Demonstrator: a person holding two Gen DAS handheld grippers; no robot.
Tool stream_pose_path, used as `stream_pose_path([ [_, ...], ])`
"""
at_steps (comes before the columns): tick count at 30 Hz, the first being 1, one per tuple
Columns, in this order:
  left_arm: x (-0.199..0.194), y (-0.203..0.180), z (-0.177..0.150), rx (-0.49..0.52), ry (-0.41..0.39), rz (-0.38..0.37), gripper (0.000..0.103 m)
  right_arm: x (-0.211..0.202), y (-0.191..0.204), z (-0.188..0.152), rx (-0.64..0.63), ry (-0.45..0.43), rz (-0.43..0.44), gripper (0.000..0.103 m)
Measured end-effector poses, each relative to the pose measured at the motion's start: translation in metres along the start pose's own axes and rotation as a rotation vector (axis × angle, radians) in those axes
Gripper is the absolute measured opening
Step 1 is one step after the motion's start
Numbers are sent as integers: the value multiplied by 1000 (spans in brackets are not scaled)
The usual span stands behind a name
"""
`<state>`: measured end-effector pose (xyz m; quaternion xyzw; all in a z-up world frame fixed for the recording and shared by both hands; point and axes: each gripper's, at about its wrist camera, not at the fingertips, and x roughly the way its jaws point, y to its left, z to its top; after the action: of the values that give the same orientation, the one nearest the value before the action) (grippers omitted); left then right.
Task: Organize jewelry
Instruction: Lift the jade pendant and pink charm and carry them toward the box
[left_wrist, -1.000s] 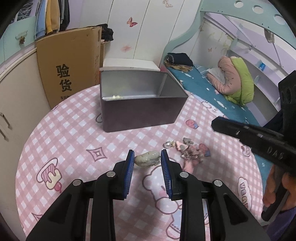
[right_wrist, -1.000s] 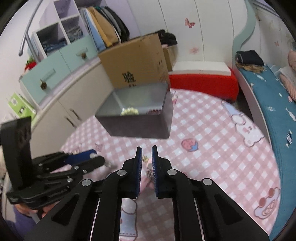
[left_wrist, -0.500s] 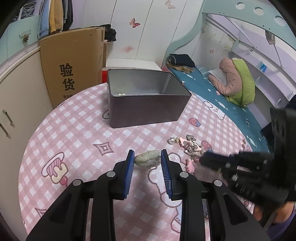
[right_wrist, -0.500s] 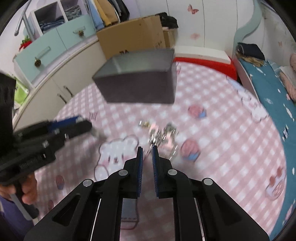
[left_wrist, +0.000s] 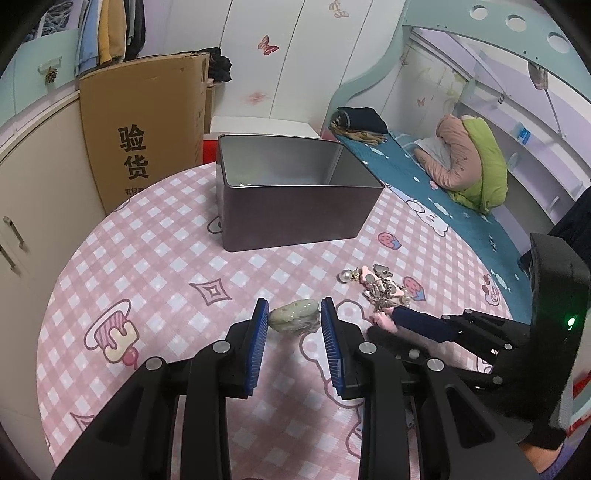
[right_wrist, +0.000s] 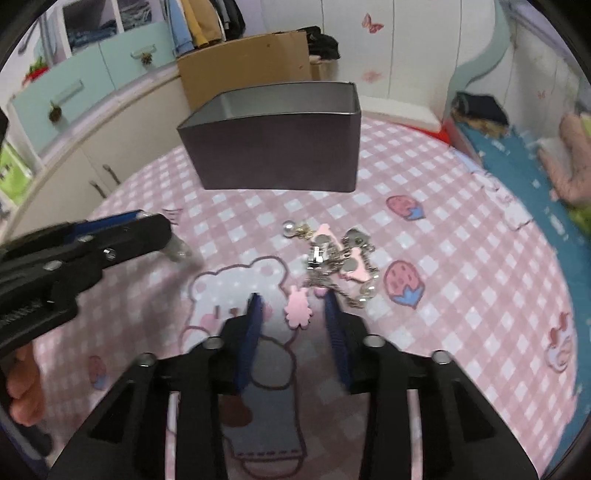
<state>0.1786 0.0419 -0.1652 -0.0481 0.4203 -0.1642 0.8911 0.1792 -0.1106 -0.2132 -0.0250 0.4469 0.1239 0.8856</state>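
On the counter (left_wrist: 155, 266), in front of the open metal box (left_wrist: 291, 221), the left hand-held gripper (left_wrist: 293, 332) stands wide around a pale green stone piece (left_wrist: 293, 320), not yet pressing it. It looks hard, smooth and probably slippery, so its broad sides seem the best place to grip. To the right of the box front, the right hand-held gripper (right_wrist: 293, 317) is also wide around a flat pink charm (right_wrist: 298, 308) beside the tangled jewelry pile (right_wrist: 340, 258), which looks light and easily snagged.
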Motion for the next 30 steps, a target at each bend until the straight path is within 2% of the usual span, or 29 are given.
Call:
stream_pose_path([
  [1,0,0,0,0,0,-1,27,0,-2,0,5,0,8,17],
  [6,-3,-4,1,10,-5,-16,27,-8,-6,-1,-7,-13,35,16],
  [11,-11,-5,6,10,-24,-39,27,-39,-14,12,0,-71,69,16],
  [13,-14,-7,9,10,-31,-50,27,-52,-21,20,25,-95,115,16],
  [17,-20,-10,14,16,-50,-54,27,-71,-31,32,28,-129,125,16],
  [19,-22,-11,15,15,-55,-61,27,-77,-37,38,34,-126,155,16],
  [26,-26,-13,17,17,-61,-73,27,-93,-41,36,2,-117,156,16],
  [30,-27,-14,16,18,-59,-76,27,-83,-40,21,-58,-16,147,16],
])
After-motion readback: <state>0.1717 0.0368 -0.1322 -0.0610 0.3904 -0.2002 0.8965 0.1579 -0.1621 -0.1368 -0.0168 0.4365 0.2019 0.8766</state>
